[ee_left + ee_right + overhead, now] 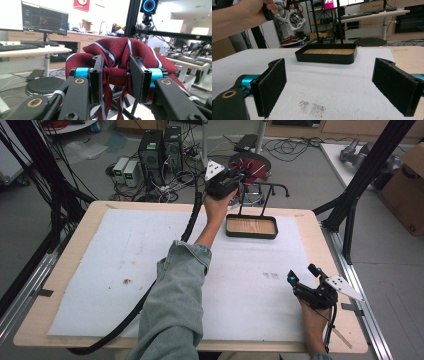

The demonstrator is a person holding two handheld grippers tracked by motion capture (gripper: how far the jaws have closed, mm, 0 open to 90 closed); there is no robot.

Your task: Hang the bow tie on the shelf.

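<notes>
Snugly between left jaws: striped tie (117, 57)

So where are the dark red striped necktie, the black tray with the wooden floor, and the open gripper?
dark red striped necktie (117, 53), left gripper view, bunched fold above the jaws.
black tray with wooden floor (325, 60), right gripper view, front wall.
right gripper (304, 273), high view, midway between its fingertips.

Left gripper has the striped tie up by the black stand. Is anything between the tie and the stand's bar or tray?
Nothing visible blocks it. The left gripper holds the tie right at the stand, above the tray, which holds nothing. The right gripper rests open, well clear.
</notes>
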